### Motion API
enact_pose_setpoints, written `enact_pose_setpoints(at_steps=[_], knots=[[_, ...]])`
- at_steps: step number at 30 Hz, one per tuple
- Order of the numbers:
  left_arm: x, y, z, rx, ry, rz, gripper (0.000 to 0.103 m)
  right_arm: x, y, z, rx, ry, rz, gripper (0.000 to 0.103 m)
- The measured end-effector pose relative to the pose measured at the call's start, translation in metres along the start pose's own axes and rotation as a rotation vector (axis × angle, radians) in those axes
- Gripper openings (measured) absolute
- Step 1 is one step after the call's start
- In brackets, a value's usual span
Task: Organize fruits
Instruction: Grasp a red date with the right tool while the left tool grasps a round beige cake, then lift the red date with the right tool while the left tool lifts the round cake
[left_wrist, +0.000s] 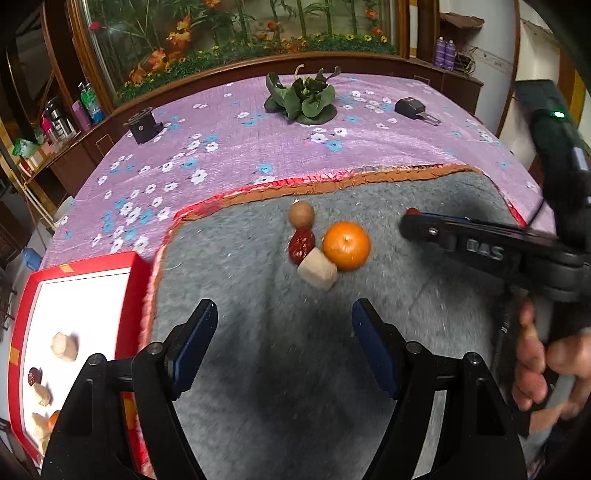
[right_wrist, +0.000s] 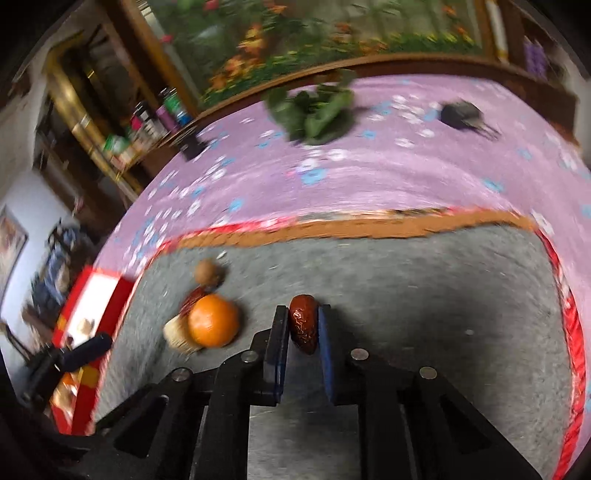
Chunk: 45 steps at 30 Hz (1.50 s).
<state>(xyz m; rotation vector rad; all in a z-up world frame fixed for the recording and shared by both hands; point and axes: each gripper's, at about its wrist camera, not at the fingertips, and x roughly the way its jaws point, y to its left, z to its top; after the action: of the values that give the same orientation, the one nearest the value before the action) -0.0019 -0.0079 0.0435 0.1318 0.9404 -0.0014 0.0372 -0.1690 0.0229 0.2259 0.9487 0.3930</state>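
Left wrist view: we list our left gripper (left_wrist: 282, 325) with jaws spread and nothing between them, above a grey mat (left_wrist: 280, 369) on the purple-clothed table (left_wrist: 229, 155). On the mat, in one cluster: an orange (left_wrist: 346, 245), a pale chunk (left_wrist: 317, 273) touching it, a red date (left_wrist: 301, 244) and a brown ball (left_wrist: 301, 213) behind. At left, a red tray (left_wrist: 127, 295) holds more pale pieces and a date. Our right gripper (left_wrist: 412, 221) enters from the right, with a hand (left_wrist: 543, 373) on its handle; its jaws are not readable here.

Right wrist view, blurred: we list the right gripper (right_wrist: 303, 328) with jaws pinching a second date (right_wrist: 304, 328), just above the mat (right_wrist: 424, 295). The orange (right_wrist: 213, 320) and its cluster lie to the left, near but apart.
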Motion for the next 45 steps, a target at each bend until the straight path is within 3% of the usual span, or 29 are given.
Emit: enact_pose_setpoints(at_steps=[8, 14, 18, 23, 27, 28, 30, 37, 45], knots=[[0.024, -0.007, 0.013, -0.051, 0.044, -0.002, 0.075, 0.001, 0.001, -0.001, 0.019, 0.007, 0.004, 0.017], [0.031, -0.005, 0.019, -0.064, 0.035, -0.014, 0.075, 0.002, -0.016, 0.003, 0.116, 0.036, 0.094, 0.017], [0.032, -0.003, 0.019, -0.056, 0.025, -0.060, 0.062, 0.001, -0.043, 0.007, 0.264, 0.049, 0.206, 0.017], [0.032, 0.007, 0.014, -0.068, 0.002, -0.085, 0.048, -0.003, -0.063, 0.010, 0.375, 0.016, 0.254, 0.016], [0.030, 0.011, 0.013, -0.091, -0.018, -0.101, 0.041, 0.004, -0.060, 0.011, 0.369, 0.036, 0.254, 0.016], [0.029, 0.012, 0.013, -0.099, -0.024, -0.104, 0.040, 0.003, -0.055, 0.012, 0.345, 0.031, 0.246, 0.016], [0.024, 0.014, 0.012, -0.113, -0.043, -0.127, 0.026, 0.002, -0.049, 0.011, 0.310, 0.019, 0.242, 0.016], [0.014, 0.013, -0.004, -0.101, -0.056, -0.132, 0.026, -0.024, -0.019, 0.016, 0.163, -0.127, 0.305, 0.016], [-0.001, 0.014, -0.018, -0.102, -0.069, -0.147, 0.026, -0.037, -0.042, 0.022, 0.266, -0.218, 0.324, 0.016]])
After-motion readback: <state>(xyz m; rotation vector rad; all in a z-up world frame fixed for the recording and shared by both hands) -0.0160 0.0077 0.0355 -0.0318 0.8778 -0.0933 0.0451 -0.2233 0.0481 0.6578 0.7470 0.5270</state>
